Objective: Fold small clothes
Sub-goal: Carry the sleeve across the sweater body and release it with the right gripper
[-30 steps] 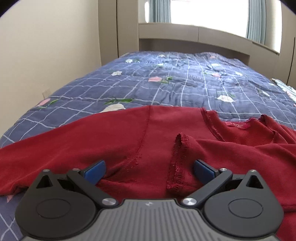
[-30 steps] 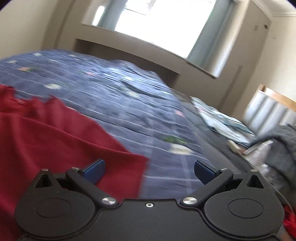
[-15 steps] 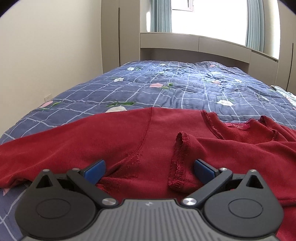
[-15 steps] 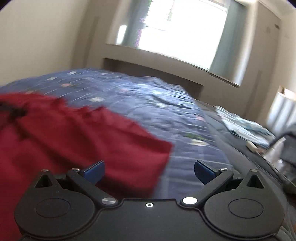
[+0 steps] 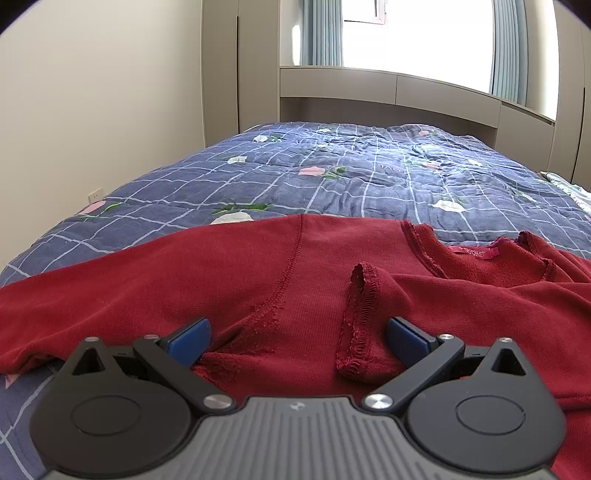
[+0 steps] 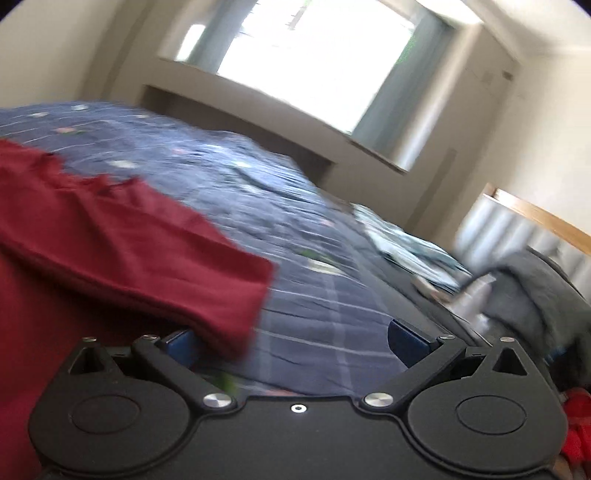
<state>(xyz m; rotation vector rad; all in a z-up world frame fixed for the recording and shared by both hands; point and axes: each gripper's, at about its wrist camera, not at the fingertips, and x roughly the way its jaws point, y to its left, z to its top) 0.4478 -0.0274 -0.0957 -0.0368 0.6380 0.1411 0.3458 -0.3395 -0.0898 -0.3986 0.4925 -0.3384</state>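
Both tools are wide open: the left tool (image 5: pixel 299 334) straddles the red sweater (image 5: pixel 221 280), its folded cuff (image 5: pixel 358 321) at 1 o'clock; the right tool (image 6: pixel 295 341) holds nothing, the sleeve end (image 6: pixel 221 295) at 10 o'clock.

Cream walls (image 5: pixel 103 110), bright curtained window (image 5: pixel 417 33) over beige headboard shelf (image 5: pixel 388 88), blue checked floral quilt (image 5: pixel 369 177) across bed.

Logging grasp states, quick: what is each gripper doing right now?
Left gripper: open, low over the red top, gripping nothing.
Right gripper: open, empty, at the top's edge.
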